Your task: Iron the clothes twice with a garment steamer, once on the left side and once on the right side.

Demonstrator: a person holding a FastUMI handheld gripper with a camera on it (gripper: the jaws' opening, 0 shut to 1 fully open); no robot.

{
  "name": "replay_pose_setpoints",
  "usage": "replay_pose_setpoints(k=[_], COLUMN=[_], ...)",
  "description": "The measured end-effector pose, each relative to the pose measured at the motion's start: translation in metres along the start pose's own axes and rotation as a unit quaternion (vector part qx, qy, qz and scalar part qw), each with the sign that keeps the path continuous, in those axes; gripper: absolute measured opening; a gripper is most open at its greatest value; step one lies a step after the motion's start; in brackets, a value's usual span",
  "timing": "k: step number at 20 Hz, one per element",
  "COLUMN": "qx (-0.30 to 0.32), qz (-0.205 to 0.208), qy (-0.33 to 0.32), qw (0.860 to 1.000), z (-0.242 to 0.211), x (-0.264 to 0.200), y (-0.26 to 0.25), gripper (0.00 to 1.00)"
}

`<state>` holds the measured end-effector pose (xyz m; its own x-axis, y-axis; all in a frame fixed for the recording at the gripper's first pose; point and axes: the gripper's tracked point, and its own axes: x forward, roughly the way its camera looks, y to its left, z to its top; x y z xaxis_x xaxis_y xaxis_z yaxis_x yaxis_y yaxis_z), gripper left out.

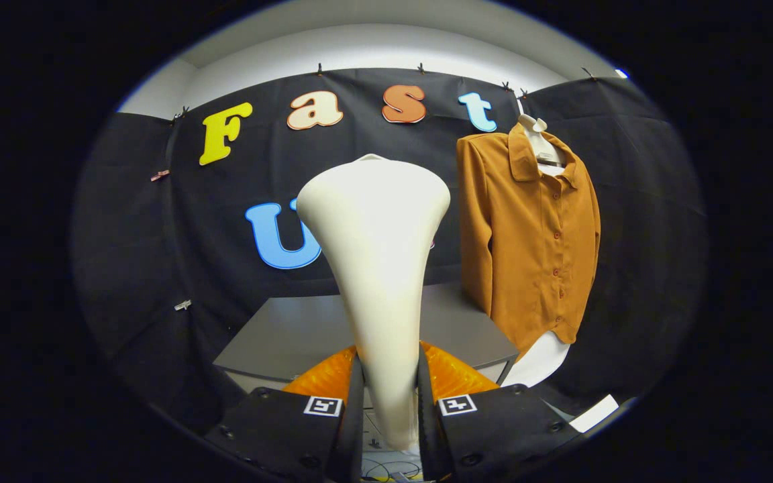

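The hand-held gripper (386, 402) clamps the garment steamer (376, 268) by its narrow neck, both fingers pressing it, head upright at frame centre, probably so it can be carried to the brown shirt (527, 235) hanging at right, well apart. Beyond the fingers lies a grey surface (292, 335) before the booth's black cloth wall.

The garment steamer (374, 268), clamped between the gripper (390, 402) fingers, hides the middle of the grey table (292, 335) and its own nozzle face, which is turned away. The shirt (527, 241) covers most of the white mannequin form (541, 144); its far sleeve is hidden behind its body
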<state>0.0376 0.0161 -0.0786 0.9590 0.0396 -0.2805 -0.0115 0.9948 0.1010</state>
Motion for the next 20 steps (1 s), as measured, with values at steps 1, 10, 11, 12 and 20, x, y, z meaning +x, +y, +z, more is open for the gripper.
replay_pose_setpoints(k=[1,10,11,12,20], qx=[0.001,0.004,0.003,0.001,-0.007], qz=[0.000,-0.001,0.000,0.001,0.007], qy=[-0.001,-0.008,-0.009,-0.010,-0.020], qw=[1.000,1.000,1.000,1.000,1.000], z=[0.001,0.006,0.006,0.007,0.015], x=[-0.001,-0.005,-0.005,-0.004,0.000], y=[0.001,0.007,0.008,0.009,0.014], gripper=[0.37,0.37,0.37,0.37,0.37])
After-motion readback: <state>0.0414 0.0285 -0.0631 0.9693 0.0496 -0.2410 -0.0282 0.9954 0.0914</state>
